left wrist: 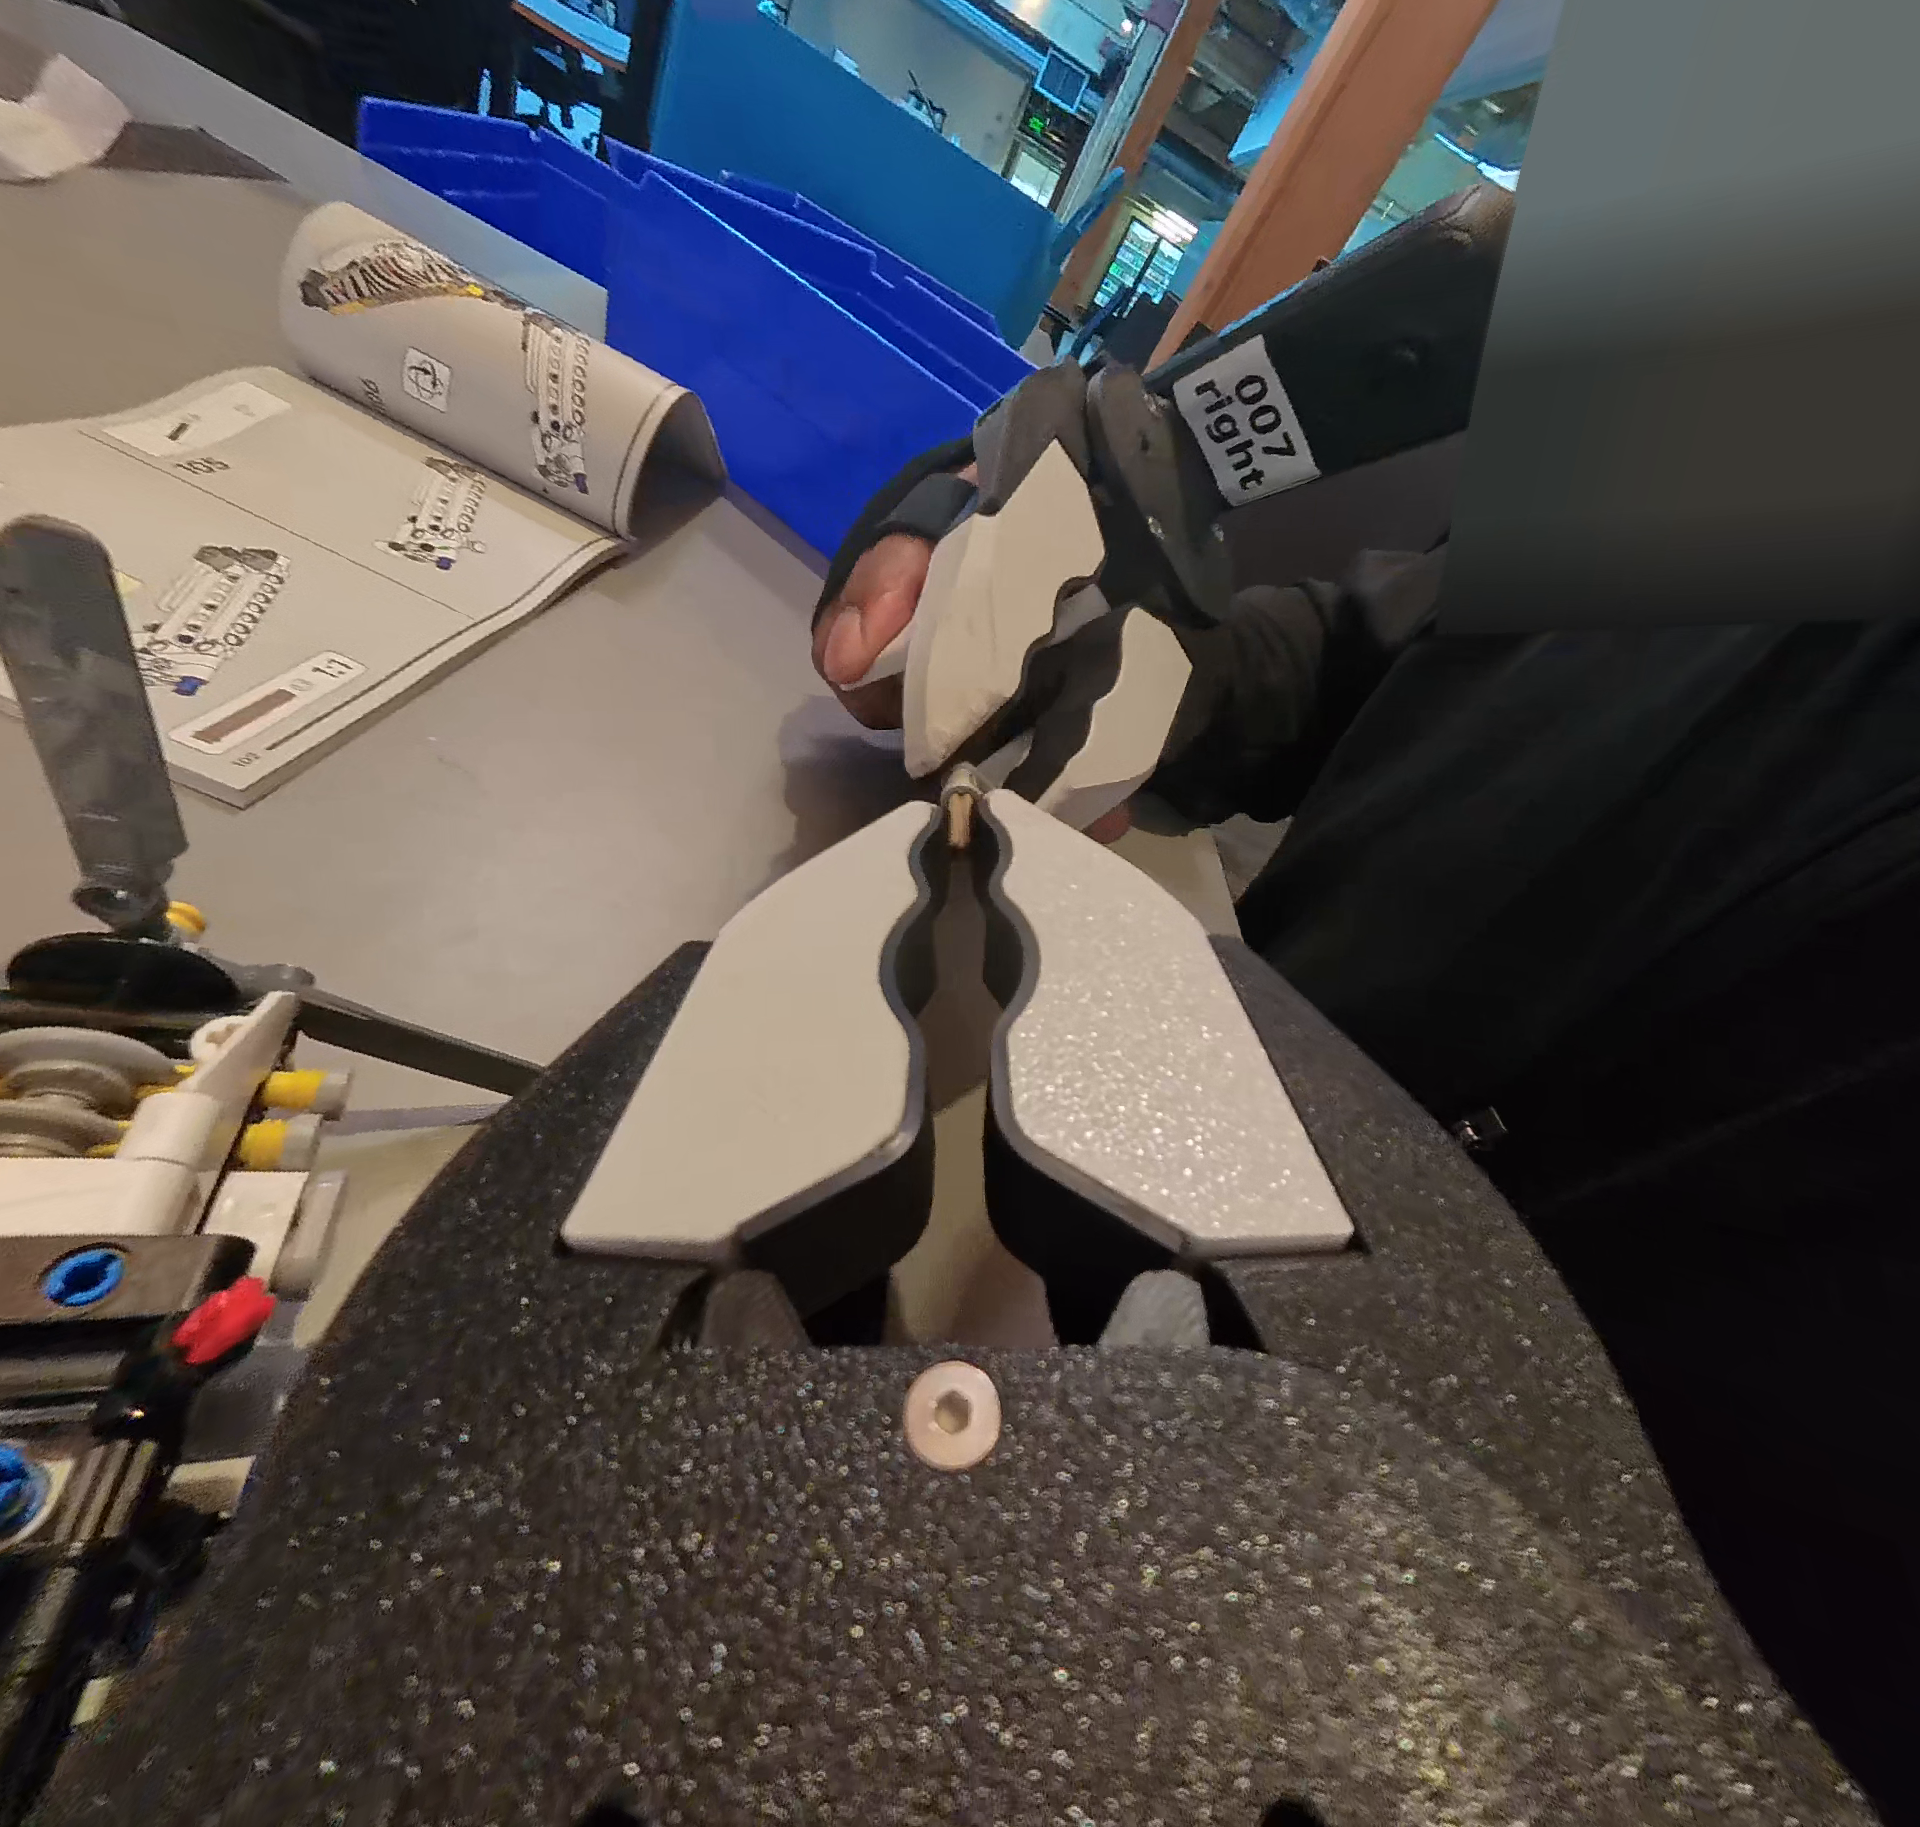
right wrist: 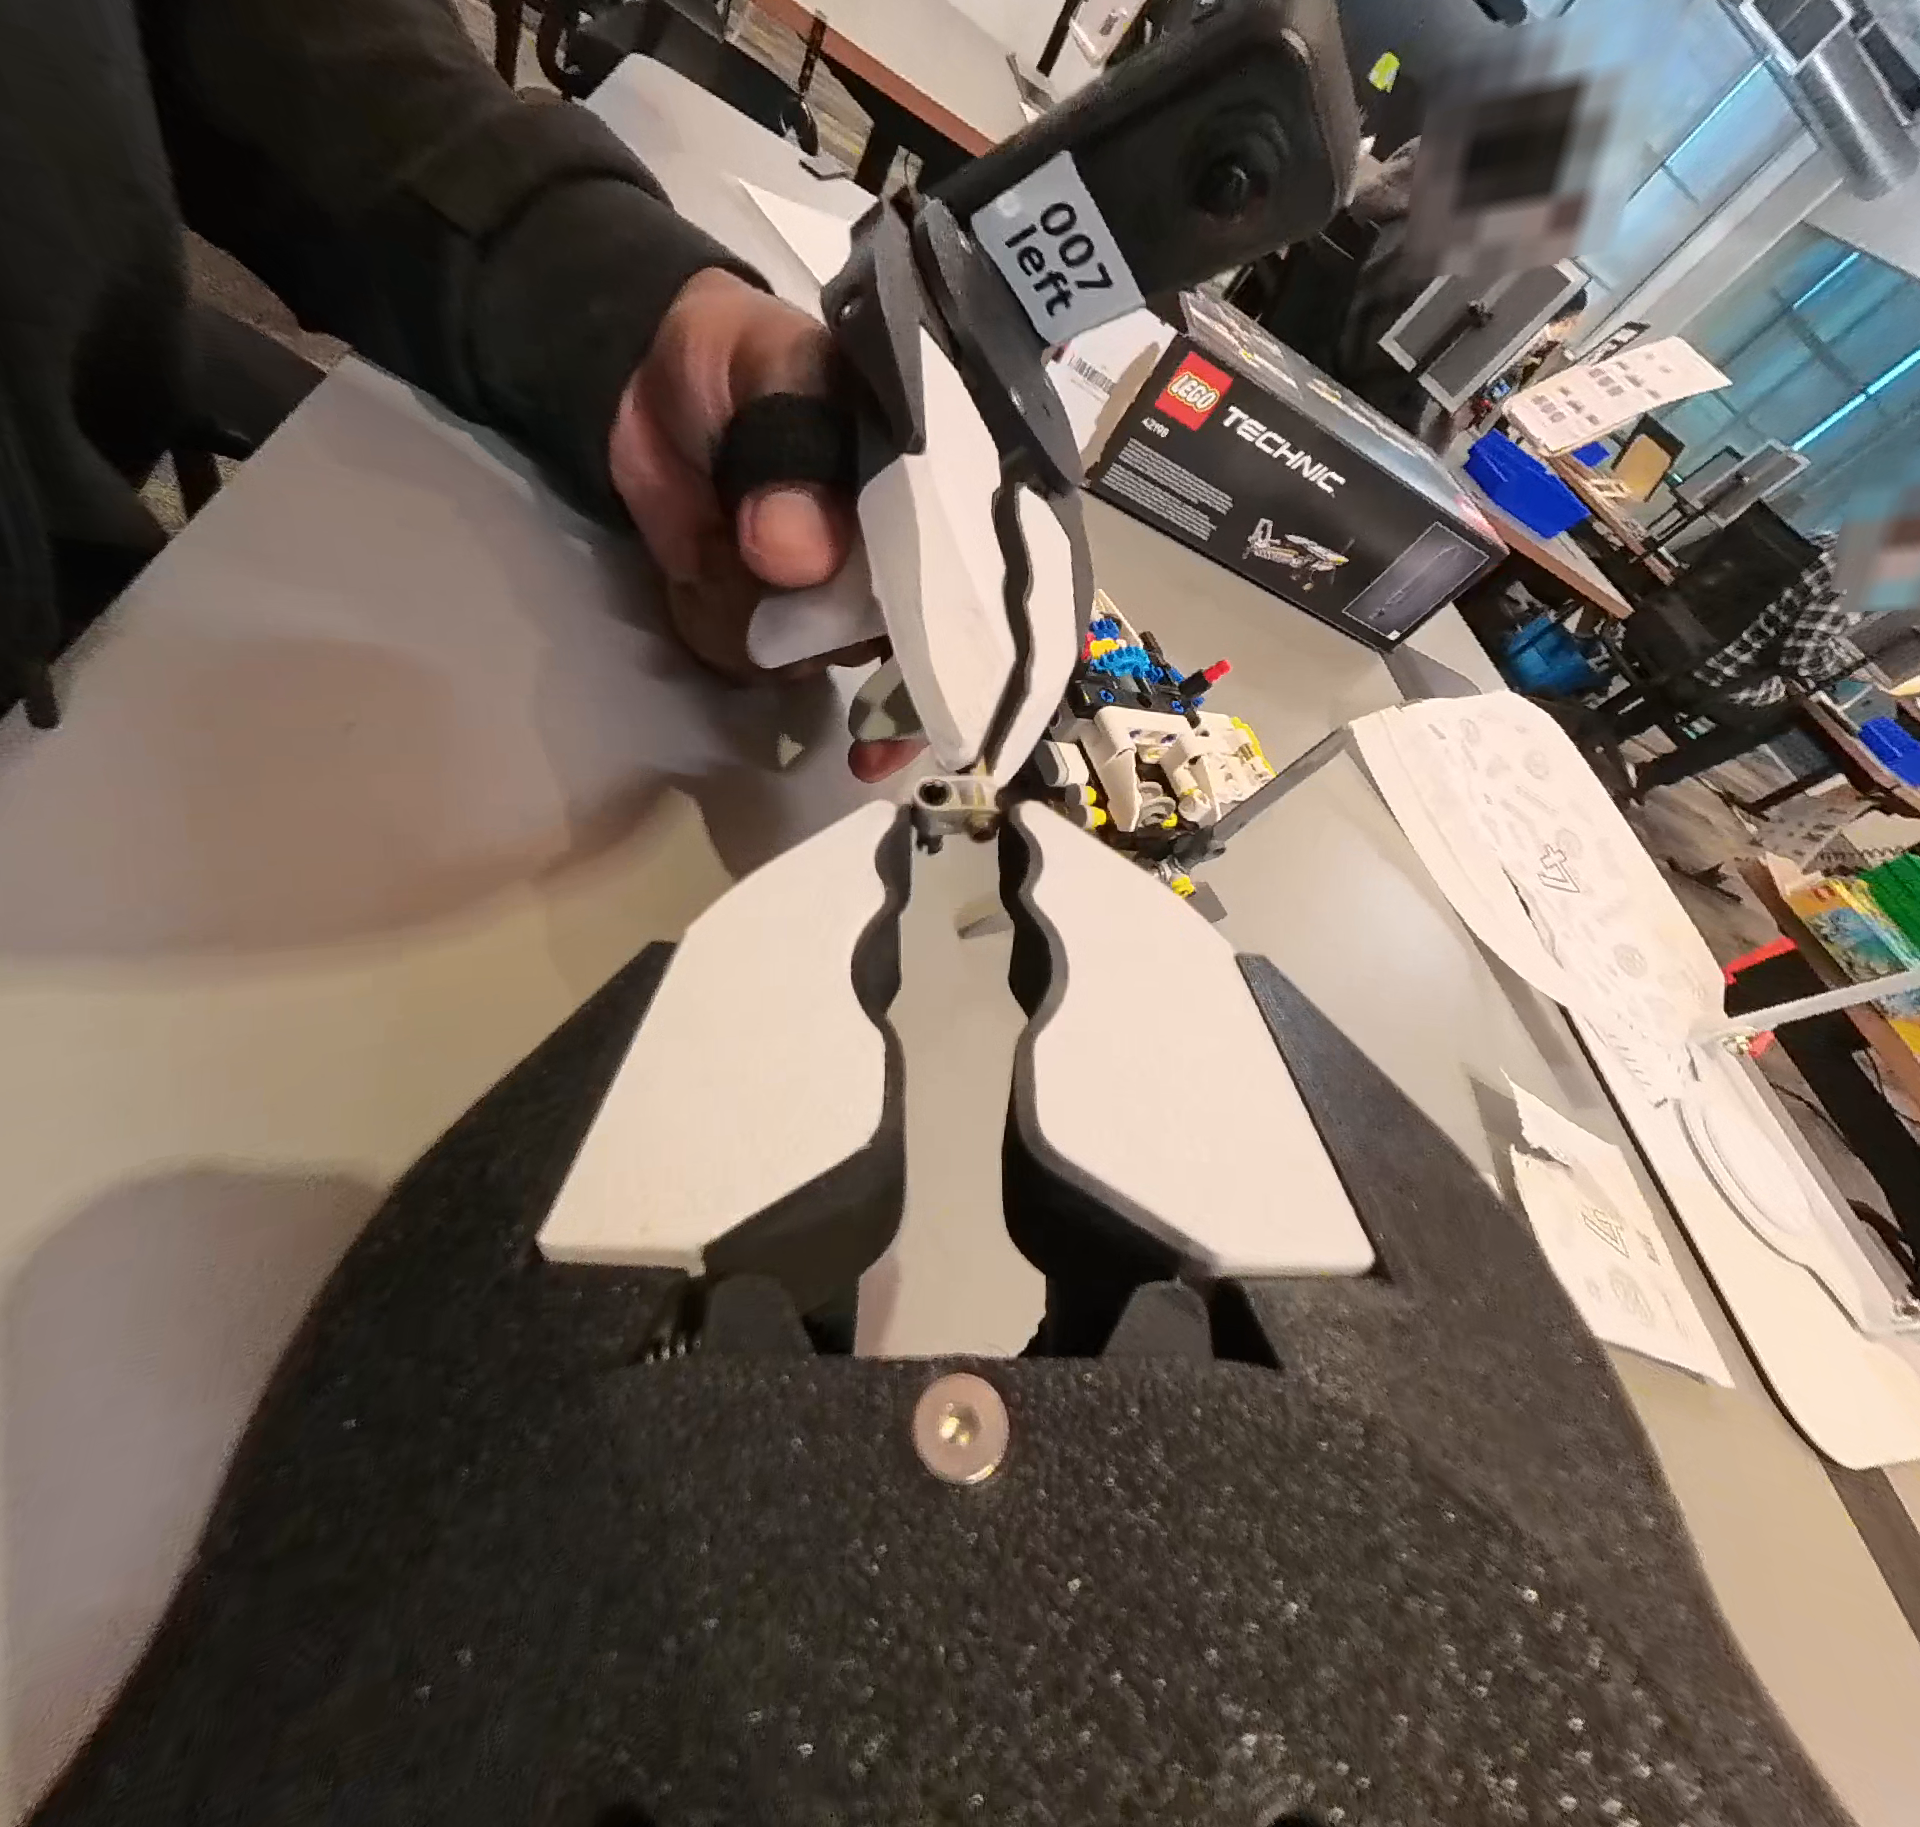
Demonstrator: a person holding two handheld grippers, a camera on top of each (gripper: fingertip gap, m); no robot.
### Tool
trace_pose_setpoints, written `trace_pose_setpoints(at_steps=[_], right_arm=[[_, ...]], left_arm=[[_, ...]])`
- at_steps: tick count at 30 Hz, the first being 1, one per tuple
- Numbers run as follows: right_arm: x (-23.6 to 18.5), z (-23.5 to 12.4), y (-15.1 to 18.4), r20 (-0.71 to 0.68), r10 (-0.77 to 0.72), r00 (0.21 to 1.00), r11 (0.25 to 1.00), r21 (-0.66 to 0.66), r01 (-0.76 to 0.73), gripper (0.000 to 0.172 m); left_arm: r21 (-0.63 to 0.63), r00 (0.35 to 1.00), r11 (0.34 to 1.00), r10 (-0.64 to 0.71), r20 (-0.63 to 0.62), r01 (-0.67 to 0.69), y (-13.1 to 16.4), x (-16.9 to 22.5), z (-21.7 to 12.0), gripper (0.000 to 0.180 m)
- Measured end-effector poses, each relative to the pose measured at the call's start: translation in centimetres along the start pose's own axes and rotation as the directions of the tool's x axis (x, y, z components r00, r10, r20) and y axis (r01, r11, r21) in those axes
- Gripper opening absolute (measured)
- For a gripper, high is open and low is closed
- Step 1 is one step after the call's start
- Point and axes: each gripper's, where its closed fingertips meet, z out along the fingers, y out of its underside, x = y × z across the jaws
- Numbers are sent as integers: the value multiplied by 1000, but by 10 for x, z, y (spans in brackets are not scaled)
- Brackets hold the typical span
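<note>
My left gripper point(left wrist: 961, 821) pinches a small tan pin point(left wrist: 960, 825), its pads closed on the pin's sides right at the tips. My right gripper point(right wrist: 958, 813) pinches a short grey connector point(right wrist: 951, 803), a pad pressed on each end, with a round hole showing at its left end. The two grippers meet tip to tip above the grey table point(left wrist: 499, 842), and the pin runs straight into the connector, so the two parts touch between the tips.

My left hand point(right wrist: 717, 489) wraps the left gripper's handle, one finger through a black strap. My right hand point(left wrist: 883, 624) grips the other handle the same way.

Just beyond the tips, on the table, stands a half-built brick model point(right wrist: 1164, 738) in white, black, yellow and blue, with a long grey blade point(left wrist: 88, 697) sticking up from it. An open instruction booklet point(left wrist: 343, 530) lies farther off, near blue bins point(left wrist: 790, 323). A dark kit box point(right wrist: 1299, 499) sits behind the model, and white printed bags point(right wrist: 1538, 863) lie to its right.
</note>
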Motion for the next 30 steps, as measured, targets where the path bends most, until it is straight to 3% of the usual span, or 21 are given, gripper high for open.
trace_pose_setpoints(at_steps=[8, 12, 30], right_arm=[[2, -1, 2, -15, -5, 1000, 1000, -15, 5, 2], [7, -1, 2, -51, -9, 999, 1000, -20, 8, 14], [0, -3, 0, 2, -30, 1000, 999, -10, 30, 14]], left_arm=[[43, 1000, 999, 9, 13, -9, -6, -2, -3, 6], [46, 1000, 999, 4, 14, -4, -7, -3, -4, 6], [6, 999, 999, 38, 6, -38, 0, 1, 1, 6]])
